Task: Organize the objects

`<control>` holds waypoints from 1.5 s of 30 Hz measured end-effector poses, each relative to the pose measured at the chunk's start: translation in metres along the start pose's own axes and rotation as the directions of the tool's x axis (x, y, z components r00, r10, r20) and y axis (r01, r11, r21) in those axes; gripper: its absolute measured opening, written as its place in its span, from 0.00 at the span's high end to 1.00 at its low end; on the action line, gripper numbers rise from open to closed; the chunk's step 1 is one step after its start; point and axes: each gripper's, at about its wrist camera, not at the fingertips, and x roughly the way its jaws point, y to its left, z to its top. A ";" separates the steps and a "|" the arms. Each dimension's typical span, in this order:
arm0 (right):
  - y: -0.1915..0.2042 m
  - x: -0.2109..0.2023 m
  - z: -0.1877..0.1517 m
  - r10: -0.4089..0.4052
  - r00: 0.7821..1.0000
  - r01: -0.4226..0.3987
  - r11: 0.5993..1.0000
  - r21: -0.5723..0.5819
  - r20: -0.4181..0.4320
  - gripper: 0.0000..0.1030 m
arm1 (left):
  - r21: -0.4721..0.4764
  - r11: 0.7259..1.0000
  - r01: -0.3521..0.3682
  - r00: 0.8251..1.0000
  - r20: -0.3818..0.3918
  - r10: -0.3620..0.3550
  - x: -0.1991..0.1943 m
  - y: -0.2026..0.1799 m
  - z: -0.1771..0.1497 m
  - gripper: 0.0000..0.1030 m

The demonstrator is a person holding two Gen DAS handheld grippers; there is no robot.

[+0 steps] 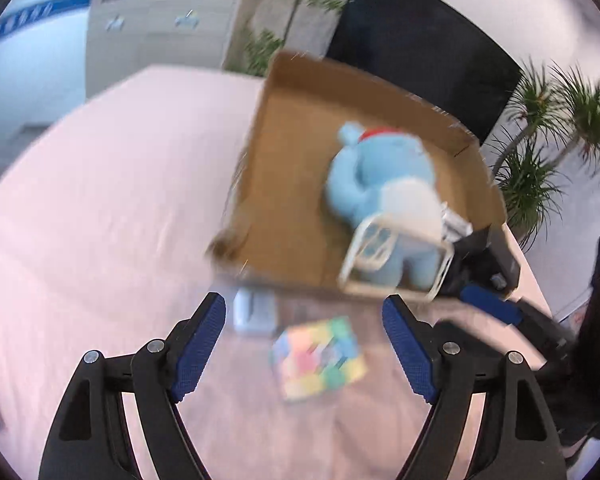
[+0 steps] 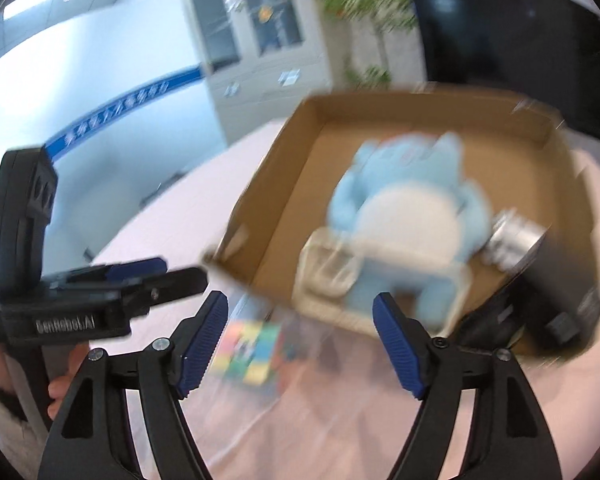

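Tablecloth [image 1: 100, 208], pink, under cardboard box [image 1: 292, 184]; cabinet [image 2: 260, 40] behind.

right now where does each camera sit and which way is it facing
Left wrist view: on the left gripper, angled down over the pink table at the cardboard box; own open fingers show, with the right gripper at the right.
Right wrist view: on the right gripper, angled down at the box; own open fingers show, the left gripper and a hand at the left.
Shared: box, blue plush toy, white rack, colourful cube.
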 end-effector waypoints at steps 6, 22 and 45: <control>0.033 0.051 -0.041 0.001 0.991 -0.009 0.998 -0.063 -0.130 0.24 | -0.127 0.992 0.010 0.999 -0.031 -0.014 0.006 0.047 -0.042 0.22; 0.009 0.025 -0.089 0.147 0.957 -0.220 0.931 -0.293 -0.250 0.43 | 0.093 0.983 0.156 0.983 -0.116 -0.145 -0.017 -0.010 -0.092 0.22; -0.001 -0.006 -0.135 0.134 0.969 -0.182 0.955 -0.232 -0.210 0.46 | 0.368 0.903 0.220 0.958 -0.255 -0.130 0.018 -0.084 -0.138 0.36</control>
